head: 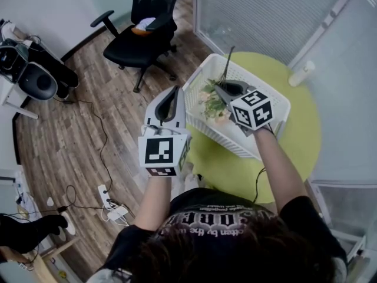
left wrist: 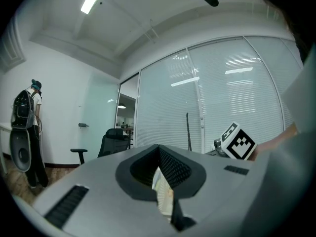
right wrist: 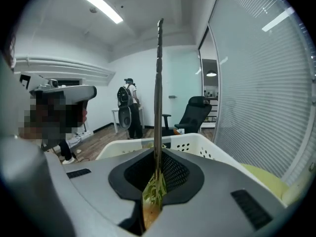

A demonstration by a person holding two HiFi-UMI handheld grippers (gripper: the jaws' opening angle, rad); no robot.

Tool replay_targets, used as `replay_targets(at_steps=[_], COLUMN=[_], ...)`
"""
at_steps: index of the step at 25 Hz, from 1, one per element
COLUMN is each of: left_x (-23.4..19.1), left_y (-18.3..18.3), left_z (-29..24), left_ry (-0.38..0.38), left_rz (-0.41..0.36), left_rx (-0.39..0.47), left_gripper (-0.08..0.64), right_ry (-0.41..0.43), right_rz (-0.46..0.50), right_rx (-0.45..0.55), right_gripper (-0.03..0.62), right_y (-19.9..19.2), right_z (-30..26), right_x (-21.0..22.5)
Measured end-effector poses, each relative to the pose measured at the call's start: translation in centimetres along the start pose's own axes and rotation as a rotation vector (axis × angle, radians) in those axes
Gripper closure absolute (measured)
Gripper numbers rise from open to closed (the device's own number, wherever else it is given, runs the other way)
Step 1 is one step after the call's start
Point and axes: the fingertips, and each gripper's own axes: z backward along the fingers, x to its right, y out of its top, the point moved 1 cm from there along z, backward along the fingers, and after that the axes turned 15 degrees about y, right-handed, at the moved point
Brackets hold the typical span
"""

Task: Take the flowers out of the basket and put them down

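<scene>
A white perforated basket stands on a round yellow-green table. Pale flowers with green leaves lie inside it. My right gripper hangs over the basket, shut on a dark flower stem that sticks straight up above the jaws. In the right gripper view the stem runs up out of my right gripper, with the basket rim behind. My left gripper hovers just left of the basket, shut and holding nothing. The left gripper view shows my left gripper closed.
A black office chair stands on the wood floor beyond the basket. Cables and a power strip lie on the floor at left. A white cylinder stands at the table's far edge by the glass wall. A person stands far off.
</scene>
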Motion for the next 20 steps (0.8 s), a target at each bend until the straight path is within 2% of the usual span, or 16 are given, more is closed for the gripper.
replay_targets(at_steps=[7, 20], left_x=[0.3, 1.4], left_y=[0.3, 2.1], left_z=[0.1, -0.3], left_ry=[-0.003, -0.015], left_rz=[-0.005, -0.032], left_rx=[0.01, 0.039], left_gripper=[0.557, 0.557], right_ry=[-0.019, -0.029], right_rz=[0.017, 0.031], right_rx=[0.091, 0.195], right_gripper=[0.543, 0.543], right_y=[3.9, 9.7], right_z=[2.7, 7.0], right_x=[-0.8, -1.5])
